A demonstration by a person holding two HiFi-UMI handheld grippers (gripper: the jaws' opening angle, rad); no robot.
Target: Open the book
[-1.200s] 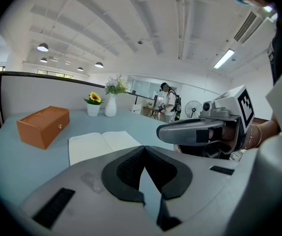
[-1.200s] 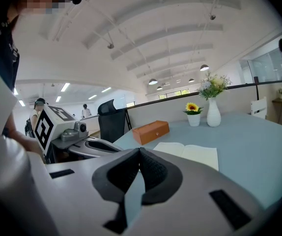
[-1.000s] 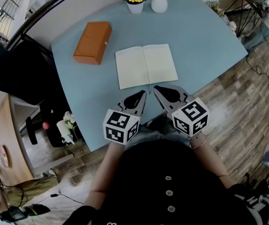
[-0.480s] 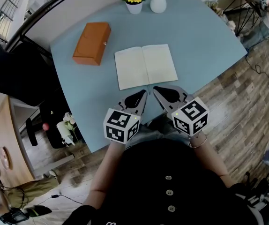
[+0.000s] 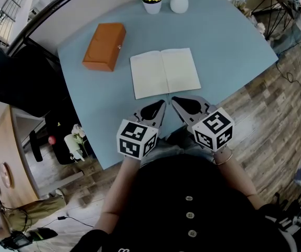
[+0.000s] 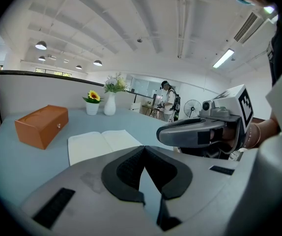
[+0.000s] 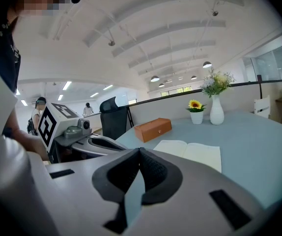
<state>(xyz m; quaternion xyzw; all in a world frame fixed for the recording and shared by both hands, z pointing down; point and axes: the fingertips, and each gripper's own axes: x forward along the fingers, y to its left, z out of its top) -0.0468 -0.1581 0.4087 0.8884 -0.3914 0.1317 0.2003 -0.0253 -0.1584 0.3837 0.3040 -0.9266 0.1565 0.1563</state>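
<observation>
The book [image 5: 164, 72] lies open and flat on the light blue table [image 5: 234, 46], its blank cream pages up; it also shows in the left gripper view [image 6: 101, 144] and the right gripper view [image 7: 190, 153]. Both grippers hover side by side over the table's near edge, just short of the book and apart from it. The left gripper [image 5: 161, 103] is shut with nothing between its jaws [image 6: 143, 149]. The right gripper [image 5: 173, 99] is shut and empty too [image 7: 139, 151].
An orange-brown box [image 5: 104, 46] lies at the far left of the table. A small sunflower pot [image 5: 151, 0] and a white vase [image 5: 179, 0] stand at the far edge. A black office chair [image 5: 19, 83] sits left of the table, over wooden floor [image 5: 276, 119].
</observation>
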